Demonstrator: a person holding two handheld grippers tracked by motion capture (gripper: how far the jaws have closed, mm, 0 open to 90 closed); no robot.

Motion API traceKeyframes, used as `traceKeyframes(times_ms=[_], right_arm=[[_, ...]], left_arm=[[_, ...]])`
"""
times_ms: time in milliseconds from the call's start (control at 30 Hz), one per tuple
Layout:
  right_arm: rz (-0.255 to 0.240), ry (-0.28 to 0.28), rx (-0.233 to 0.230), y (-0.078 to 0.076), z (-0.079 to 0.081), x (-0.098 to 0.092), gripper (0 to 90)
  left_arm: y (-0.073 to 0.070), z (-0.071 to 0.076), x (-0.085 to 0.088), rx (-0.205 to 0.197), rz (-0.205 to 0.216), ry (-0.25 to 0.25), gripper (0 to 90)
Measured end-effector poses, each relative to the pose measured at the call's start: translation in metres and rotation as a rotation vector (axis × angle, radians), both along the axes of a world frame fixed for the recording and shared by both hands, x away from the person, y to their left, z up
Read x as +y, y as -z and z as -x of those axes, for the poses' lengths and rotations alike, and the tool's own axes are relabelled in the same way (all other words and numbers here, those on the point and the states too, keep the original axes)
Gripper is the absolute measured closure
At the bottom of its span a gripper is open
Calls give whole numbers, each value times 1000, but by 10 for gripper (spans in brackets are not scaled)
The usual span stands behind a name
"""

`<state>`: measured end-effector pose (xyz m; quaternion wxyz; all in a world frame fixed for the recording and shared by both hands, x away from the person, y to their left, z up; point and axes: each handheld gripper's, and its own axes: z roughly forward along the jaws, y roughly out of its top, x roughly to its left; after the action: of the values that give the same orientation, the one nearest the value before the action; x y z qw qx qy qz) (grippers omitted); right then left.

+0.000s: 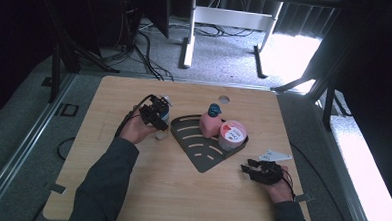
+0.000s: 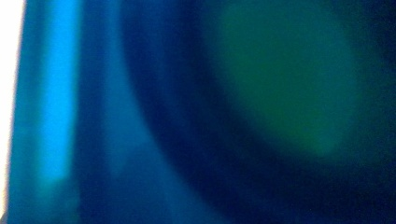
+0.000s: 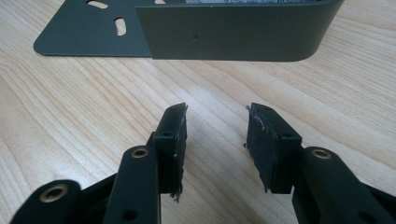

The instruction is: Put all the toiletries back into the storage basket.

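My left gripper (image 1: 158, 120) stands left of the dark grey slotted tray (image 1: 202, 156), clasped around an upright bottle (image 1: 161, 134) with a pale base and top. In the left gripper view the bottle's surface (image 2: 187, 116) is a blue and green blur pressed close to the lens. A pink bottle with a blue cap (image 1: 211, 122) and a round tub with a red and white lid (image 1: 232, 133) stand in the tray. My right gripper (image 1: 246, 166) (image 3: 217, 116) rests low on the table at the front right, open. Nothing is between its fingers, and it faces the tray's outer wall (image 3: 233, 32).
The wooden table (image 1: 155, 189) has a round hole (image 1: 224, 98) near its far edge. Beyond the table are grey carpet, cables and a white desk frame (image 1: 228, 22). Bare wood lies between the right gripper and the tray.
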<state>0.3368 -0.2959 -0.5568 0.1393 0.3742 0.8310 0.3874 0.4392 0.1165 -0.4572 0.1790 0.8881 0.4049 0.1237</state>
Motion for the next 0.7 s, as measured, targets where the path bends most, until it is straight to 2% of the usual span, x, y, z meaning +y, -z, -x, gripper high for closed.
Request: traceKeyframes(times_ms=[367, 700], right_arm=[[1, 1, 0, 0, 0, 0, 572], [1, 1, 0, 0, 0, 0, 572]], left_arm=[[-9, 4, 4, -20, 20, -6, 552], [-20, 10, 5, -55, 29, -4, 552]])
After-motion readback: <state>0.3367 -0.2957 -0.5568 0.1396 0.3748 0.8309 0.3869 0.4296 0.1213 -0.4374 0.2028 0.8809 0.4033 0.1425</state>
